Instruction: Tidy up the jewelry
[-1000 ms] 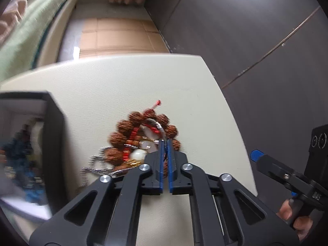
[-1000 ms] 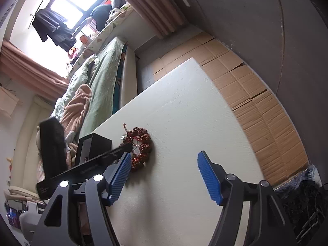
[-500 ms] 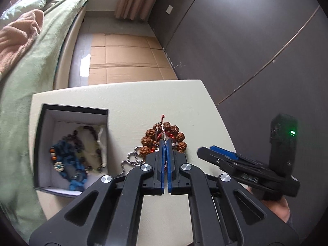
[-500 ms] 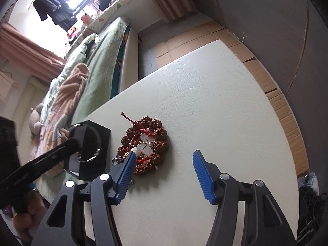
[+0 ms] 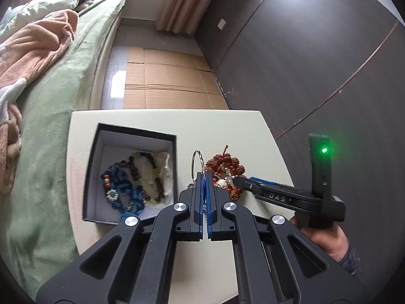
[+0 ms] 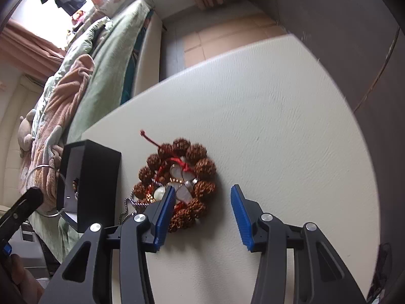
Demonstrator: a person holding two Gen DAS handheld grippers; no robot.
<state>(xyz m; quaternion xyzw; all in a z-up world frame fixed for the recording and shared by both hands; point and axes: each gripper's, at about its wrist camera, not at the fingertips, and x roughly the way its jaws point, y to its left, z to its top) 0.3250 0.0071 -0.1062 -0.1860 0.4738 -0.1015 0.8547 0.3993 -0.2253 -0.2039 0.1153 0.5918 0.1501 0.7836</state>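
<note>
My left gripper [image 5: 205,174] is shut on a thin silver bangle [image 5: 197,163] and holds it up above the cream table [image 5: 222,126], between the black jewelry box [image 5: 131,172] and the jewelry pile. The box holds a blue bracelet [image 5: 121,185] and dark bead strands. The pile is a brown seed-bead bracelet [image 6: 200,169] with red cord, white stones and a silver chain [image 6: 131,204]. My right gripper [image 6: 202,192] is open just above the near side of the pile; it also shows in the left wrist view [image 5: 253,182].
A bed with a green cover [image 5: 58,81] and a pink blanket [image 5: 33,48] lies left of the table. A dark wall [image 5: 316,63] runs along the right. Cardboard covers the floor [image 5: 164,81] beyond the table's far edge.
My left gripper has risen from the pile with the silver bangle and pulled back, bringing the box into view. My right gripper has moved in close over the pile.
</note>
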